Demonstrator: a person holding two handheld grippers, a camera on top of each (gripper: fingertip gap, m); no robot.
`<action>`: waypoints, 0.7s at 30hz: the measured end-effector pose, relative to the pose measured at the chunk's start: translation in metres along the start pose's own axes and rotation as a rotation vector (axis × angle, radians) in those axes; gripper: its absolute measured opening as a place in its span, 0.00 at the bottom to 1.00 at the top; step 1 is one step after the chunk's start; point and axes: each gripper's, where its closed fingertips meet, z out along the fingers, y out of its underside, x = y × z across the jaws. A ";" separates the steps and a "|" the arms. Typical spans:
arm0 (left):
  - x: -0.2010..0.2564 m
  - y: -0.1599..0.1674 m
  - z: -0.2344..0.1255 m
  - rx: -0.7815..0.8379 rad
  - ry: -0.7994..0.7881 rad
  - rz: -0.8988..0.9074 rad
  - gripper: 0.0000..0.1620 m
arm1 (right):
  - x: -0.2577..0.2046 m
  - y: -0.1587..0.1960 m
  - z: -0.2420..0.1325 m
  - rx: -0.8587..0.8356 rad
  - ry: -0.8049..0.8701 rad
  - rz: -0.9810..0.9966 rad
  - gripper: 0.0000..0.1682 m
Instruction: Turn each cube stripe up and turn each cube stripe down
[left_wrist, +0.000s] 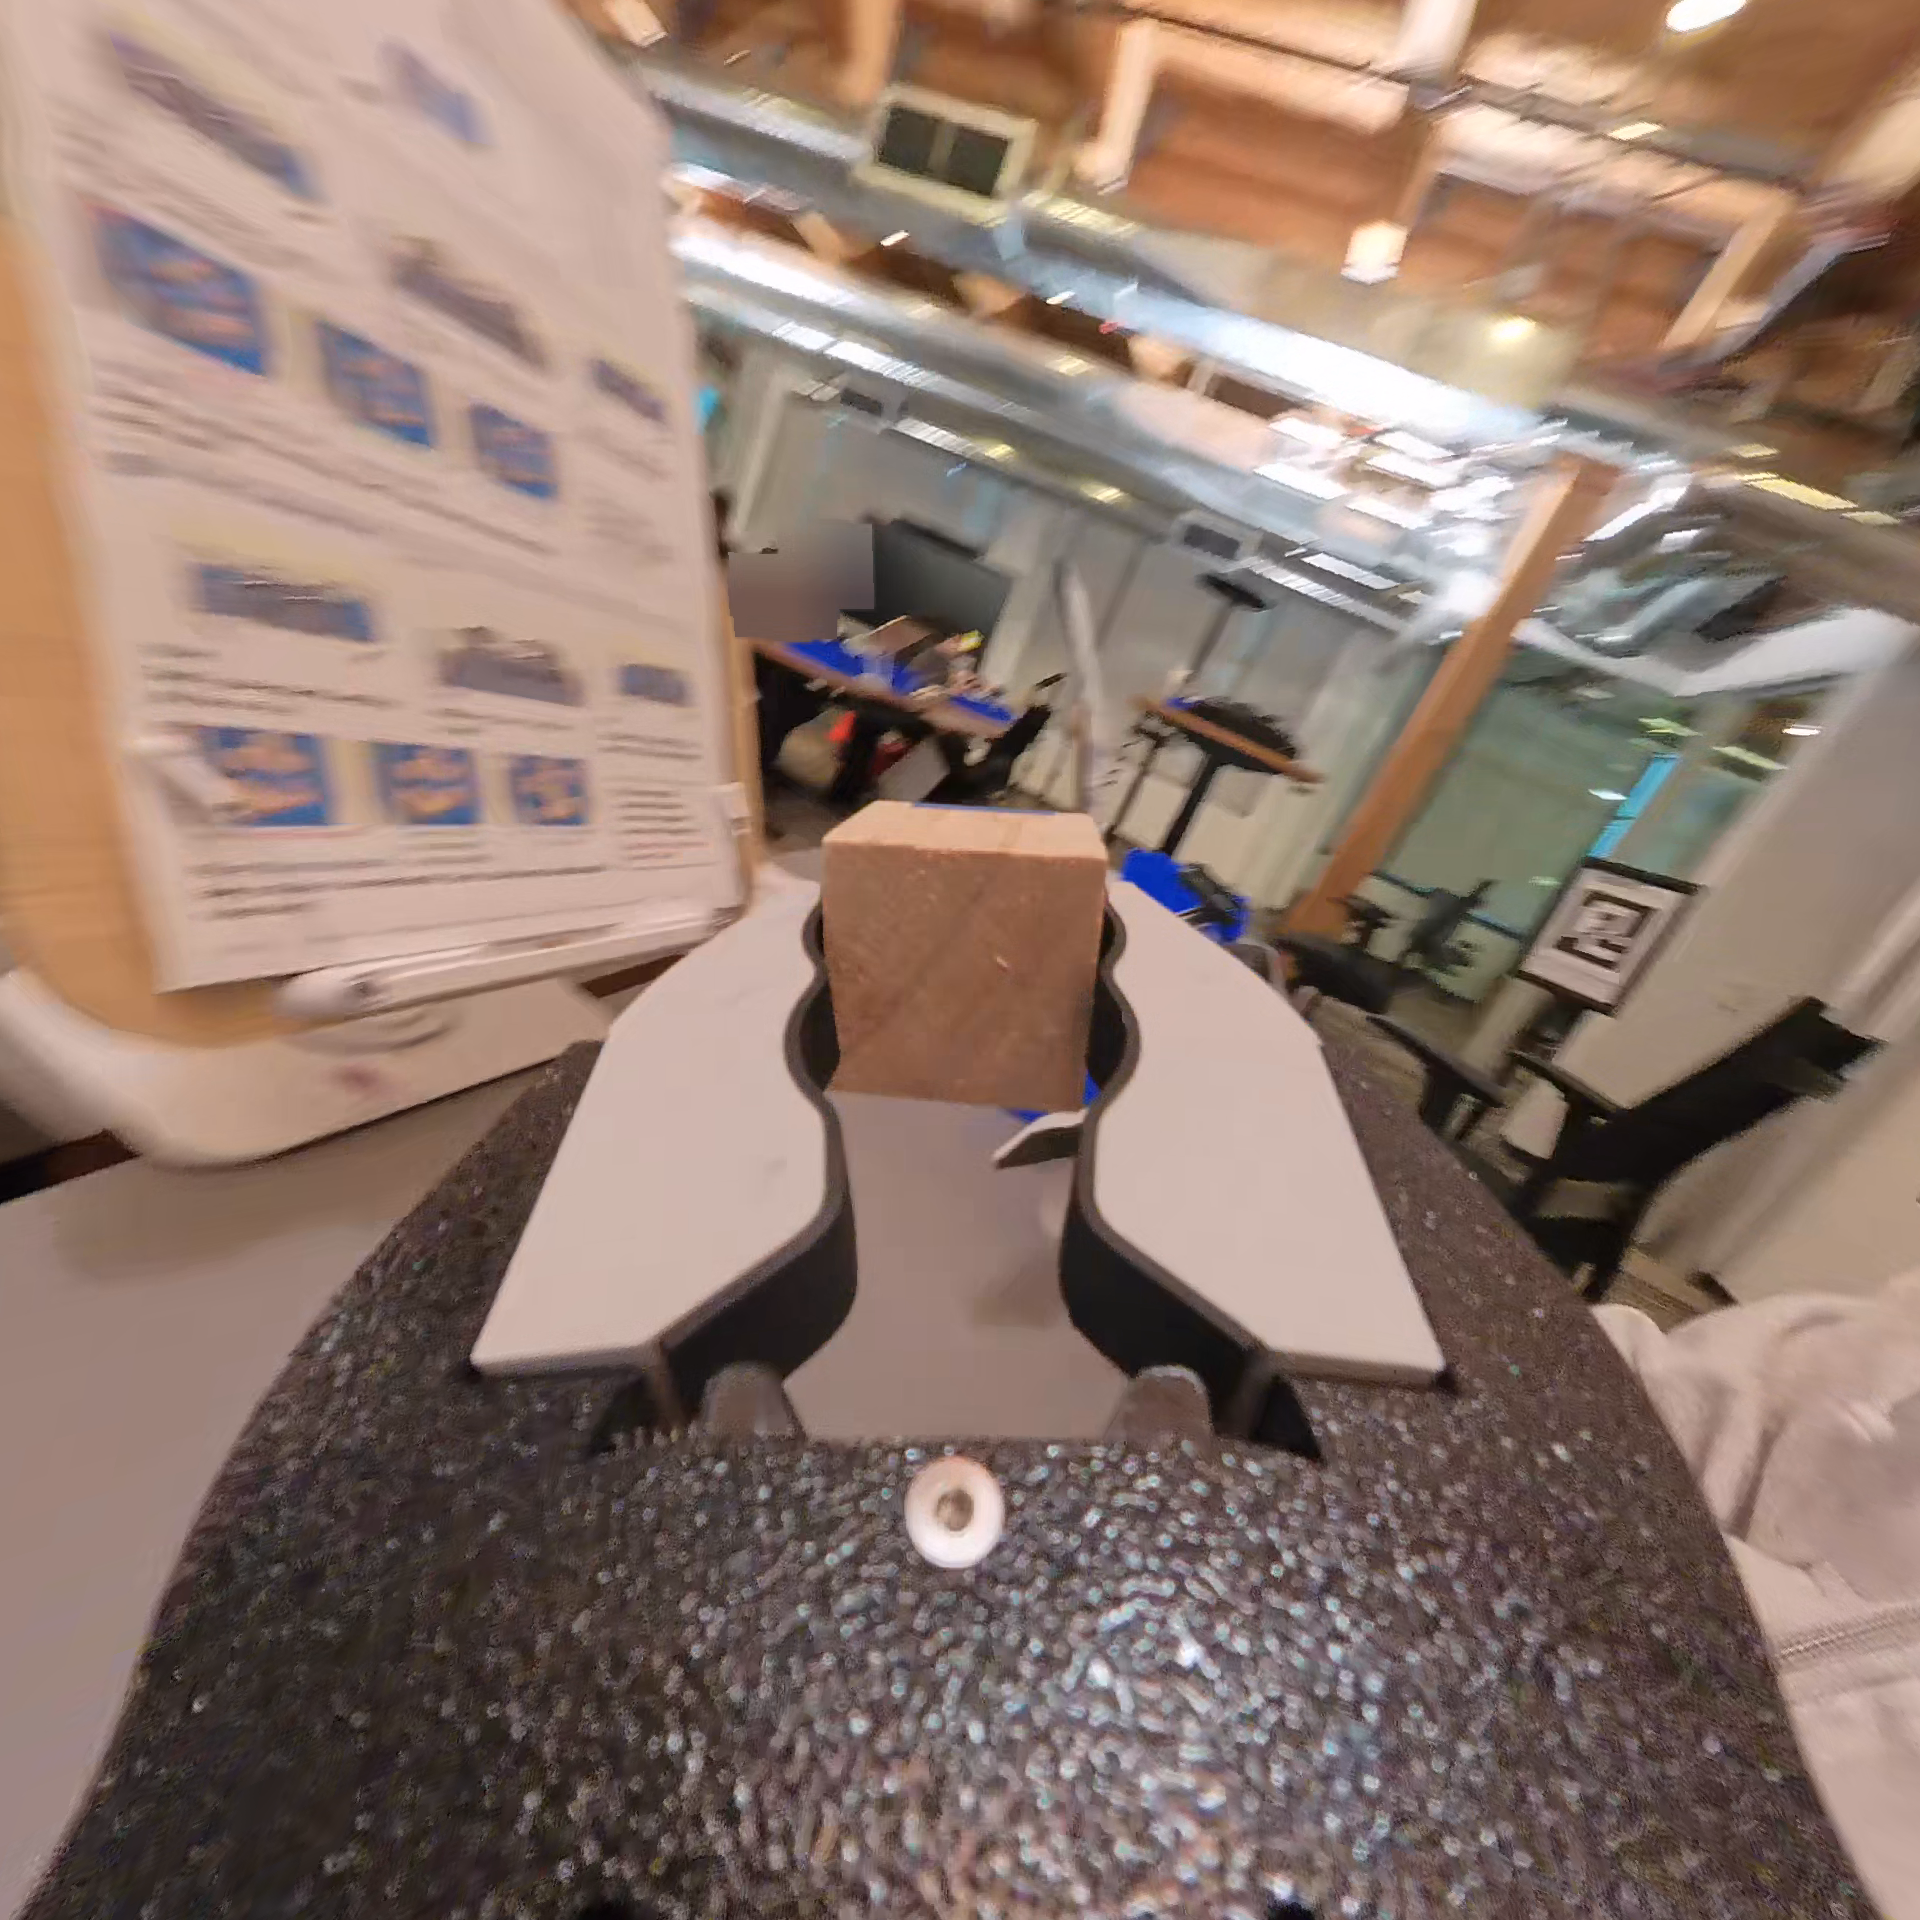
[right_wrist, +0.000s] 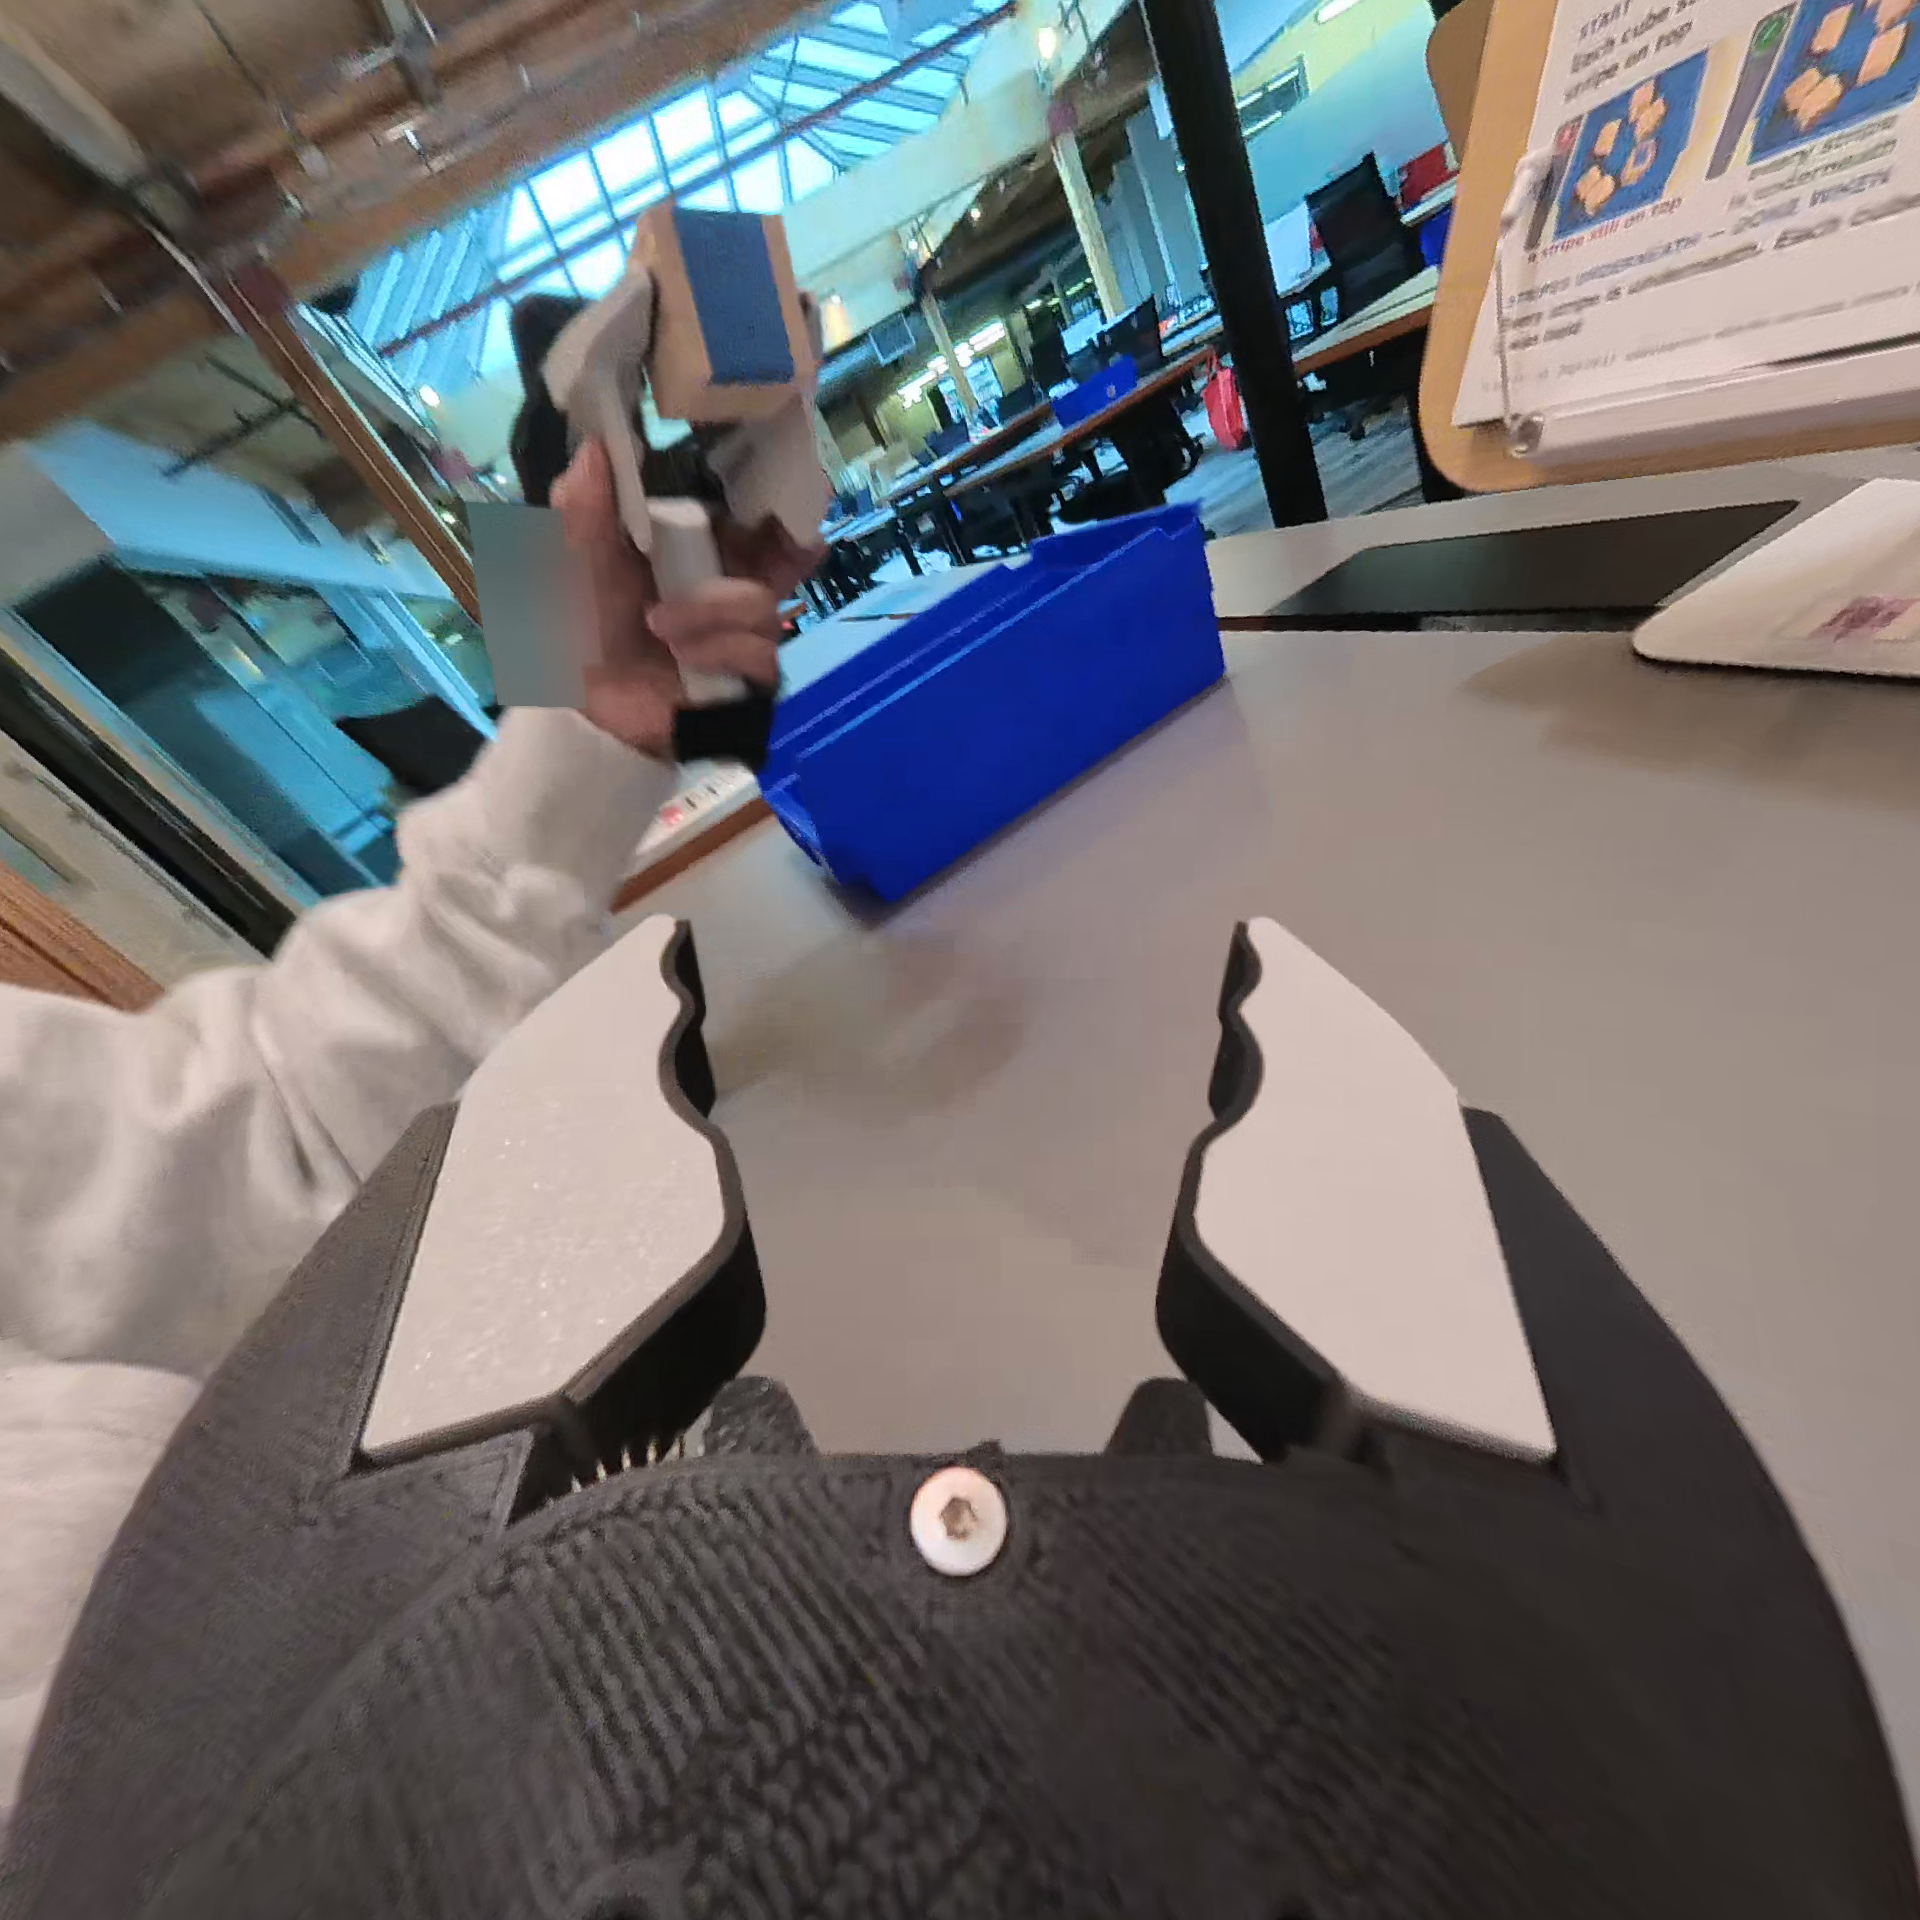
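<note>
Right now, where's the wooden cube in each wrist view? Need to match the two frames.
Left wrist view: wooden cube at centre, clamped between the left gripper's fingers, plain wood face toward the camera.
Right wrist view: same cube upper left, raised off the table in the left gripper, blue stripe facing the camera; the right gripper is open and empty.
Shared landmark: the instruction sheet on its stand.

Cube between left gripper fingers
</note>
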 end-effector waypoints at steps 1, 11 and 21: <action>0.013 0.011 0.011 0.030 0.059 0.021 0.28 | -0.006 -0.003 0.000 0.002 -0.011 0.018 0.58; 0.080 0.115 0.082 0.060 0.286 0.304 0.28 | -0.041 -0.039 -0.025 0.144 -0.192 0.593 0.51; 0.097 0.135 0.077 0.010 0.326 0.451 0.28 | -0.051 -0.022 -0.009 0.012 -0.197 0.708 0.50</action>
